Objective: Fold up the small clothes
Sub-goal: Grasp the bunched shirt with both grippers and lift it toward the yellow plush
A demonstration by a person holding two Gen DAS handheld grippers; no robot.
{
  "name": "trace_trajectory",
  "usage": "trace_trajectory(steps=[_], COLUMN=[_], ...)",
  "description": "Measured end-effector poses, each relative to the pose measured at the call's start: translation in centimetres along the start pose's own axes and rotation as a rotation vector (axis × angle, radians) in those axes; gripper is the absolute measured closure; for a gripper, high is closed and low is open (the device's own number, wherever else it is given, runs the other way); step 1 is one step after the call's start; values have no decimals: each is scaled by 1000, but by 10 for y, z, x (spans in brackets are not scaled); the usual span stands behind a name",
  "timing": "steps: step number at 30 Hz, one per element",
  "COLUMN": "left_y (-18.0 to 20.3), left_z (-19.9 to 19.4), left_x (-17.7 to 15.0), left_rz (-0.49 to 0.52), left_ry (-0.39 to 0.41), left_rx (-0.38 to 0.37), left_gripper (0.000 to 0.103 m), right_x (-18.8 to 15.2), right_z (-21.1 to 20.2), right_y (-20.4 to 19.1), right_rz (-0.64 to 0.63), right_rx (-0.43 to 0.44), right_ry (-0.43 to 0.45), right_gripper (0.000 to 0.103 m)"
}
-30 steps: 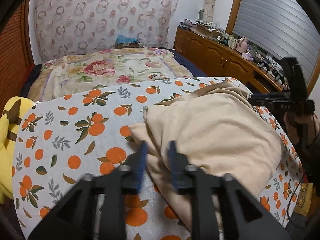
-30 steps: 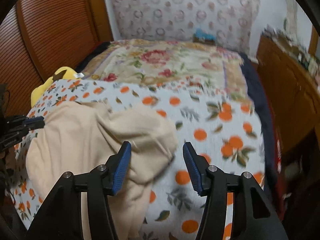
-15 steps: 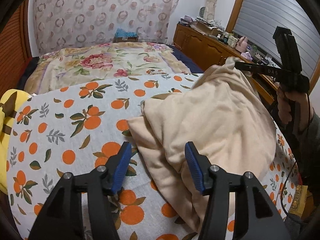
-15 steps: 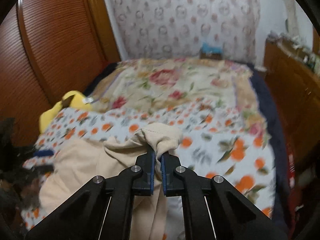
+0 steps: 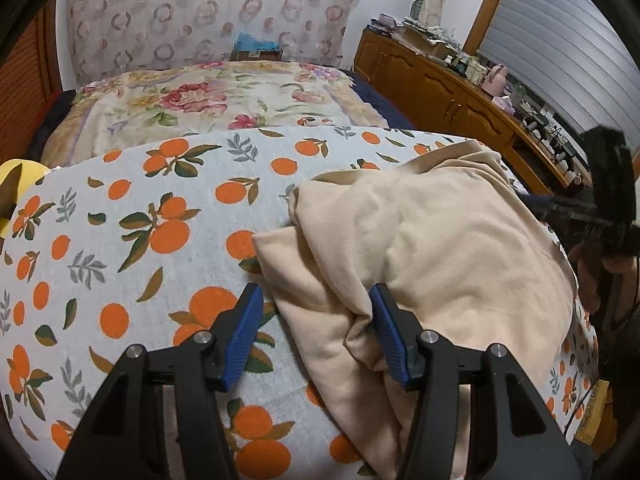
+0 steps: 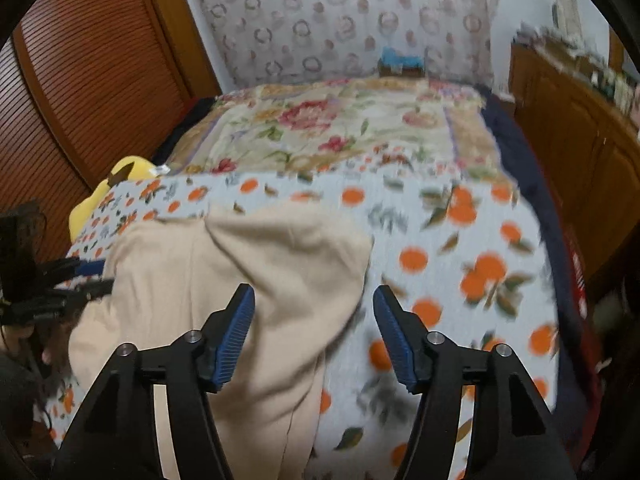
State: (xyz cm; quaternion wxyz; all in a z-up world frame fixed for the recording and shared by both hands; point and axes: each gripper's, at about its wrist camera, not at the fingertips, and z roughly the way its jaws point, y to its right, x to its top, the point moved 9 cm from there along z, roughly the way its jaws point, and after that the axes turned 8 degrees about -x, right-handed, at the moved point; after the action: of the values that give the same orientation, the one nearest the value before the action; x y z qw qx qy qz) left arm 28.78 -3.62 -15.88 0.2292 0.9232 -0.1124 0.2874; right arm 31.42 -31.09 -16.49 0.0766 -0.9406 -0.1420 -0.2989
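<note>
A beige garment (image 5: 440,248) lies bunched in loose folds on the orange-print sheet (image 5: 120,240). My left gripper (image 5: 316,332) is open low over the garment's near left edge, with a fold of cloth between its blue pads (image 5: 248,328). In the right wrist view the same garment (image 6: 260,256) lies flat, its right edge under my right gripper (image 6: 314,332). That gripper's jaws are opening, with cloth below and between them and no pad pressing on it. Each gripper shows in the other's view: the right gripper (image 5: 540,208) at the garment's far side, the left gripper (image 6: 100,278) at its left edge.
The orange-print sheet (image 6: 460,260) covers the near end of a bed, with a floral blanket (image 5: 220,100) behind. A yellow plush toy (image 5: 16,192) lies at the left edge. Wooden cabinets (image 5: 440,84) with clutter line the right side, and a louvred wooden door (image 6: 80,80) the left.
The right gripper, shut on a lifted garment corner half a second ago, has let go and come down; the cloth has dropped flat. The left gripper opened wider and moved onto the garment's near edge.
</note>
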Motion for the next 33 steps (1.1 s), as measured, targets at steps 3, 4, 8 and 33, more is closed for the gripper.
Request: trace_trajectory(steps=[3,4,8,33], left_y=[1,0,4,-91], left_z=[2,2,5,-175], left_x=[3,3,8,-3], left_rz=[-14,-18,-49,-169], left_ry=[2,2,-4,400], left_rx=[-14,-20,-83,66], left_gripper=[48,48,49,98], right_x=[-9,-9,-9,129], right_z=[13,13,14,-29], right_y=[-5,-6,-17,-219], right_rz=[20,11,-14,-405], right_rx=[42,28,43,291], right_ry=[-39,-19,-8,290], right_gripper=[39,39,39,94])
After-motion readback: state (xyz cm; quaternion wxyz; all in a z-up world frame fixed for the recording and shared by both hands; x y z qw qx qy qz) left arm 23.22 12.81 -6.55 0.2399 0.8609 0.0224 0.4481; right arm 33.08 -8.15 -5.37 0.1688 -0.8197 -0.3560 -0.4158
